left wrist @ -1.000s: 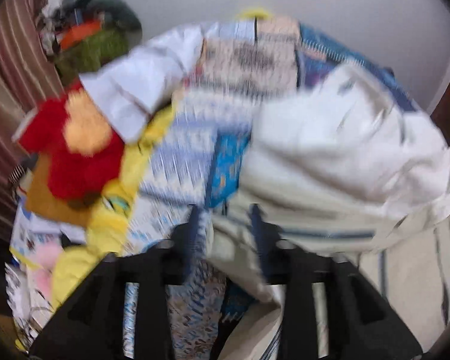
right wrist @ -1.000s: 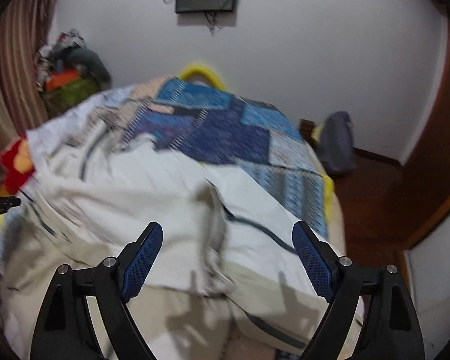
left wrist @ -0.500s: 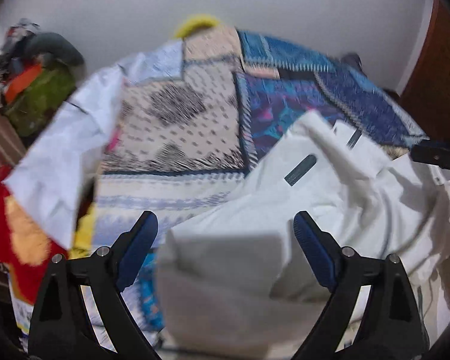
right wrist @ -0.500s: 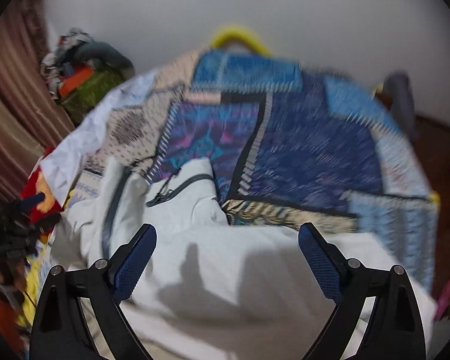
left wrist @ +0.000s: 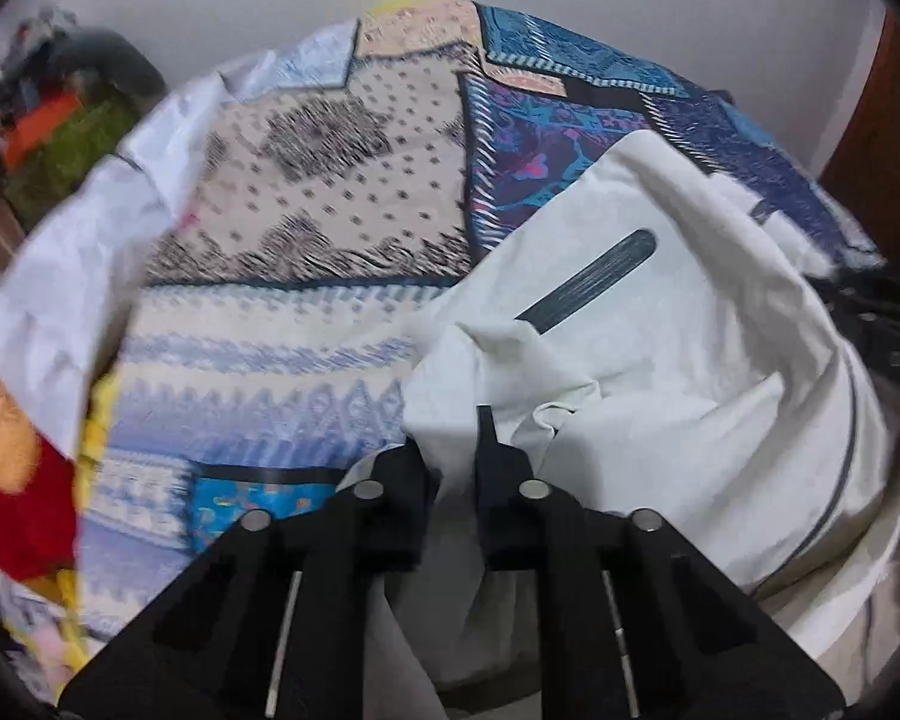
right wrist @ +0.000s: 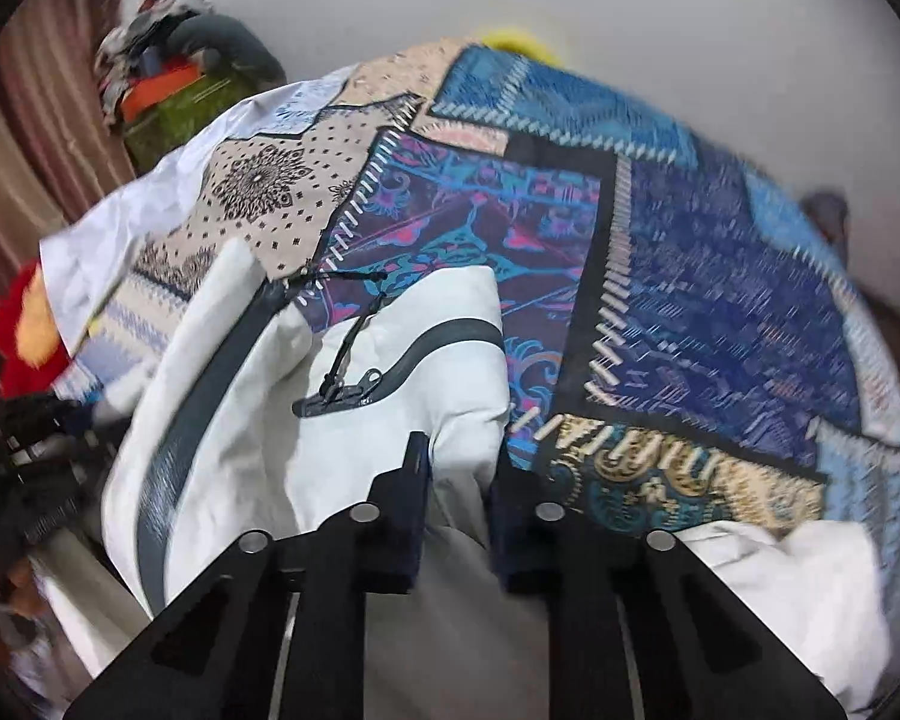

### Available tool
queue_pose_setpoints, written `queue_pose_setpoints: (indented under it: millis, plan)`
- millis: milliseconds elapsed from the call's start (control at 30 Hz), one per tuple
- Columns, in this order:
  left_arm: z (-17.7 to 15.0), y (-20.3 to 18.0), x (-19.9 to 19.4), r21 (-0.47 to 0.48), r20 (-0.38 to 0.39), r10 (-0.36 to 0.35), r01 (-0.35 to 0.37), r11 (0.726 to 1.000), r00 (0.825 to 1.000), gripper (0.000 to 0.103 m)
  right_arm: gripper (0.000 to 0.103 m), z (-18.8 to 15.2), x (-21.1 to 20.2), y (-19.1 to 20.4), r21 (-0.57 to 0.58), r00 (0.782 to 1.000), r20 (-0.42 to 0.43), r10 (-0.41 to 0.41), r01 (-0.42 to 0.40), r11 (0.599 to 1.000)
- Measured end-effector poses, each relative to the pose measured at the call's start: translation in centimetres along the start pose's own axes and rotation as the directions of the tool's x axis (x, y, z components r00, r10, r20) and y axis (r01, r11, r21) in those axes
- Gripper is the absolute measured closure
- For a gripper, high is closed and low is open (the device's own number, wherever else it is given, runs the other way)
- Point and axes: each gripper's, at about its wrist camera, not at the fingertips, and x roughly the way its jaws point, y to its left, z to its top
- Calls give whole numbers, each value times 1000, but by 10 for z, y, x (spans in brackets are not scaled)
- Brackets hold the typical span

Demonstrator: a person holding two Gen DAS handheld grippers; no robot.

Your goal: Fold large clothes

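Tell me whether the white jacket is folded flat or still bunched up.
Bunched, not folded flat. The white jacket lies rumpled on the patchwork bedspread, pinched by the right hand-held gripper and the left hand-held gripper.

Left gripper (left wrist: pixel 455 450) fingers (left wrist: pixel 405 468) pinched nearly together; right gripper (right wrist: pixel 459 468) likewise, both level.
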Motion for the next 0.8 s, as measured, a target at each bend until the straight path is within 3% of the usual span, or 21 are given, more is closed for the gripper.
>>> queue_pose_setpoints:
  millis: [100, 167, 267, 367, 467, 633, 667, 700, 733, 767, 800]
  plan:
    - [4, 1, -13, 24, 62, 101, -103, 994, 993, 92, 92, 2, -11, -4, -47, 995, 44, -90, 92, 995]
    - [9, 12, -16, -18, 62, 125, -124, 992, 990, 92, 92, 6, -18, -13, -42, 986, 76, -145, 149, 988]
    - [14, 32, -5, -77, 25, 161, -158, 984, 987, 92, 93, 13, -16, -25, -23, 963, 108, -247, 251, 968]
    - [6, 45, 23, -124, -51, 156, -161, 979, 986, 91, 92, 12, 0, -34, -12, 960, 74, -271, 272, 962]
    - [-8, 39, 49, -113, -108, 170, -182, 977, 980, 89, 92, 6, 18, -30, -36, 946, 61, -318, 321, 946]
    - [-17, 26, 57, -70, -96, 221, -228, 971, 970, 88, 89, 1, 19, -15, -139, 919, 68, -388, 394, 909]
    - [-17, 28, 58, -85, -103, 210, -219, 972, 972, 88, 79, 2, 18, -16, -144, 911, 63, -407, 412, 900]
    - [-17, 30, 58, -94, -108, 203, -214, 972, 973, 88, 67, 3, 17, -17, -142, 888, 62, -455, 459, 877]
    - [-17, 32, 58, -100, -112, 201, -212, 972, 973, 86, 30, 4, 15, -21, -138, 853, 70, -517, 521, 842]
    - [-17, 33, 58, -101, -116, 204, -215, 971, 972, 85, 13, 6, 12, -26, -135, 841, 88, -535, 542, 830]
    - [-16, 32, 58, -96, -117, 205, -217, 971, 972, 85, 13, 7, 8, -29, -128, 848, 87, -522, 529, 839]
